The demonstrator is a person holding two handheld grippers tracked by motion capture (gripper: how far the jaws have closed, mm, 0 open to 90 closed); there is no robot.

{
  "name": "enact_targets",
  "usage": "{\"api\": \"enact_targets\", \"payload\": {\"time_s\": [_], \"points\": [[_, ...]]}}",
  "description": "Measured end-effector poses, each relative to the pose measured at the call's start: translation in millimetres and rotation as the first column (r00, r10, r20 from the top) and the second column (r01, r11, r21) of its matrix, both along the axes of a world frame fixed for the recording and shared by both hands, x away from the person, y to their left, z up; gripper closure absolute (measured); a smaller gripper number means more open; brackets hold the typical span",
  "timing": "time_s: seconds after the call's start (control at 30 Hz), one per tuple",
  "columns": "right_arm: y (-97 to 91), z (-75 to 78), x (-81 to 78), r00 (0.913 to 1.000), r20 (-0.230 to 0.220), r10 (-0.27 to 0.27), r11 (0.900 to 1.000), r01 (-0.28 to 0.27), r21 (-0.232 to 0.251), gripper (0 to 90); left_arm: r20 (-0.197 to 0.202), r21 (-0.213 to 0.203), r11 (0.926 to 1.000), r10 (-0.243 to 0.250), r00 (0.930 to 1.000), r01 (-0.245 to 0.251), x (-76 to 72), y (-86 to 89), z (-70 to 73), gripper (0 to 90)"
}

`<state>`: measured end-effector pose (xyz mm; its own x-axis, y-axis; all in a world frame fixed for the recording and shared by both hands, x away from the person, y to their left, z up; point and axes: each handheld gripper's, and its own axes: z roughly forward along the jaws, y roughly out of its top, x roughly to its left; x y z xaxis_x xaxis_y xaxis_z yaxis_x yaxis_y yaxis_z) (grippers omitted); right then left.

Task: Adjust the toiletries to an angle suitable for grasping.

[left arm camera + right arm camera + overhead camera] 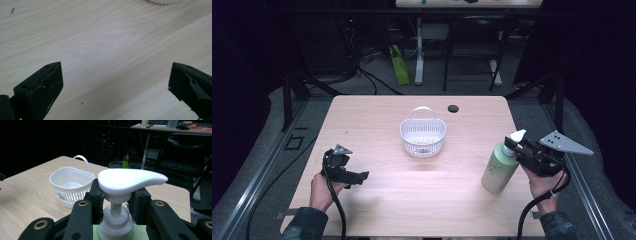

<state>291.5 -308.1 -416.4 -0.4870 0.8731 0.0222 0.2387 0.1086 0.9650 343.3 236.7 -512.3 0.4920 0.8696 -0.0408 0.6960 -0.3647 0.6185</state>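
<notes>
A pale green pump bottle (498, 169) with a white pump head (515, 136) stands upright near the table's right edge. My right gripper (513, 150) is shut on its neck just under the pump head (130, 180), with one black jaw on each side of the white collar (115, 221). A white slotted basket (423, 136) with a handle sits empty at the table's middle, also seen as the white basket (71, 186) beyond the bottle. My left gripper (361, 176) is at the front left, low over bare wood, and its jaws stand open (116, 82) with nothing between them.
The wooden table (377, 115) has a small black round cap (453, 108) near its far edge. Beyond the table are a green object (399, 65) on the floor and desk legs (419, 55). The basket's rim (162, 1) is just ahead of the left gripper.
</notes>
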Motion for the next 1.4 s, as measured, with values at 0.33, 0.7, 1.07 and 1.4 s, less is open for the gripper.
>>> {"api": "enact_targets", "payload": {"time_s": [0.33,0.7,1.07,1.4], "points": [[10.5,0.9,6.1,0.9999,0.005,0.011,0.9999,-0.011,-0.001,67.4,0.003,-0.002,1.0000,0.003,1.0000,-0.003,0.1,0.9,0.3,0.0],[29.4,4.7,14.4,0.9986,0.022,0.047,0.9989,-0.047,-0.008,67.4,0.000,-0.001,1.0000,0.003,1.0000,-0.003,0.3,2.1,0.8,0.0],[58.9,6.5,28.2,0.9948,0.024,0.099,0.9951,-0.099,-0.011,67.5,0.004,-0.003,0.9999,0.010,0.9999,-0.010,0.1,3.9,1.3,0.0],[82.2,5.2,39.5,0.9920,0.022,0.124,0.9920,-0.123,-0.026,67.5,0.006,-0.007,0.9999,0.011,0.9999,-0.011,0.2,5.1,1.9,0.0]]}}
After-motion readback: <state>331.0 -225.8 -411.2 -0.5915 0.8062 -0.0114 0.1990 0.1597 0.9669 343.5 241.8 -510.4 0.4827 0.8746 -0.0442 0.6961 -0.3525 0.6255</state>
